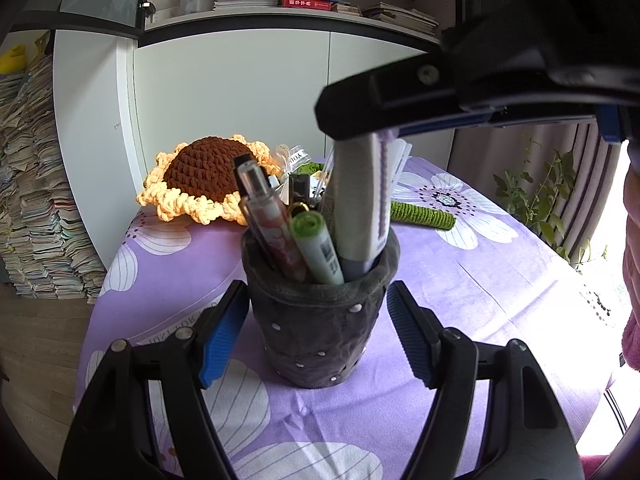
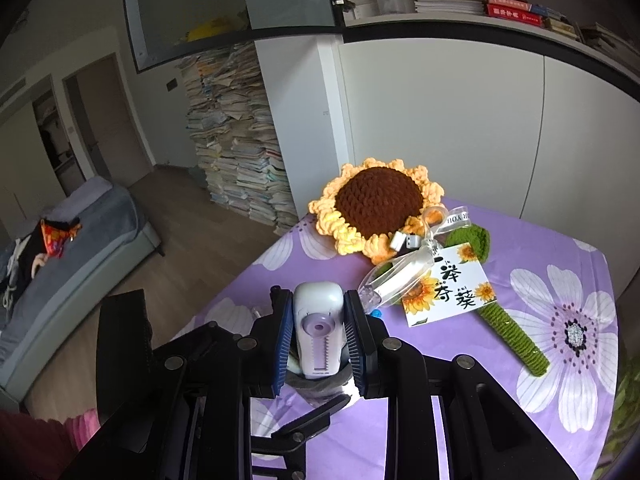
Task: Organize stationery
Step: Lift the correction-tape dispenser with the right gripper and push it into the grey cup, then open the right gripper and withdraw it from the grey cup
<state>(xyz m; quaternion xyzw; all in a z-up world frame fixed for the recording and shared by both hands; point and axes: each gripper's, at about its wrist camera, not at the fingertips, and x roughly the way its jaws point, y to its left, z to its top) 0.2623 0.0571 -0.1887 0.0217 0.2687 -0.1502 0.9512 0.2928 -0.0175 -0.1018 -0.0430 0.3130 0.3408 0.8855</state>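
risk first: we judge the tall white-and-lilac correction tape could catch on the crowded rim of the dark pen holder or jam against the pens already inside, a green-capped marker and a clear patterned pen. the holder looks soft and light; a sideways push from the tape could tip it on the purple floral surface, since nothing pins it at present.

right gripper: jaws closed on the correction tape, both blue pads flat against its sides. in the left wrist view the tape's lower end is already inside the holder's mouth, leaning on the far right rim.

left gripper: jaws open, straddling the holder, a visible gap on each side between pad and wall, so they brace nothing.

a crochet sunflower lies behind, well apart.
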